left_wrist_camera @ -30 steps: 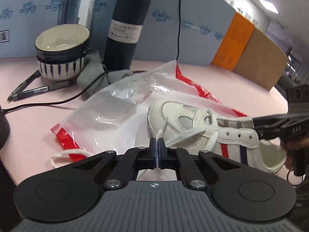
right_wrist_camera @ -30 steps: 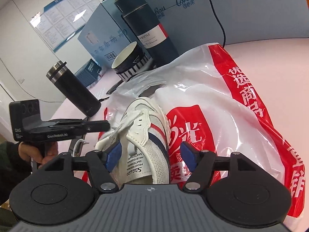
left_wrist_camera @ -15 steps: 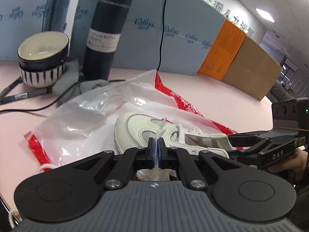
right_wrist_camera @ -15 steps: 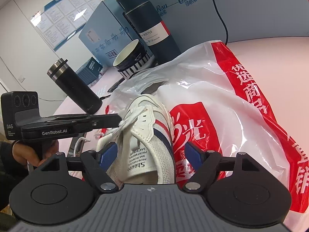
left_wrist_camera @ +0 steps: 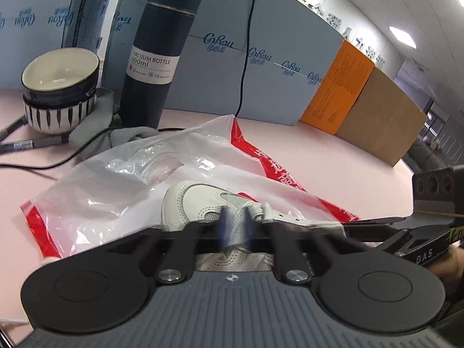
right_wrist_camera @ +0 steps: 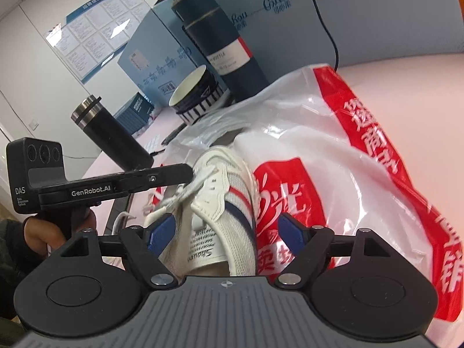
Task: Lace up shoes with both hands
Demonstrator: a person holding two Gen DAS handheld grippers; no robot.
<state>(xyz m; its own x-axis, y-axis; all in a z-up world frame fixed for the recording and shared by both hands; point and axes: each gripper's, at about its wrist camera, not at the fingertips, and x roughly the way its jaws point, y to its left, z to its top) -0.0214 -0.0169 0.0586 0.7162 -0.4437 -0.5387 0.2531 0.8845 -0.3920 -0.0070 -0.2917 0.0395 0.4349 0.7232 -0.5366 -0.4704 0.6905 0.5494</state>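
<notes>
- Shoe (left_wrist_camera: pixel 200 203), left wrist view: it lies on its side on a white-and-red bag (left_wrist_camera: pixel 116 191) on the pink table (left_wrist_camera: pixel 333 156), toe toward the bottle (left_wrist_camera: pixel 156 58) and bowls (left_wrist_camera: pixel 58 87).
- Left gripper (left_wrist_camera: pixel 235 226): its blue pads are blurred and stand a small way apart, with the white lace (left_wrist_camera: pixel 240 213) running through the gap. Whether the pads grip the lace I cannot tell.
- Right gripper's arm reaches in from the right edge and ends at the shoe's collar.
- Shoe (right_wrist_camera: pixel 226 203), right wrist view: its heel end sits between the fingers, the striped side and printed tongue facing up.
- Right gripper (right_wrist_camera: pixel 224 232): its jaws are wide open around the heel and collar, and I cannot tell whether either pad touches, so it brackets the shoe rather than clamps it.
- Left gripper (right_wrist_camera: pixel 190 174): its tip sits at the upper eyelets, right at the lace (right_wrist_camera: pixel 185 191), which slants loose down toward the near pad; a loose end lies by the person's hand (right_wrist_camera: pixel 40 229).
- Step in hand, as I judge it: working the lace at the top eyelets, the left tool handling the lace while the right steadies the heel.
- Next move calls for a sure grip on the thin, limp lace, and the shoe held firm on the slippery bag so it does not slide.
</notes>
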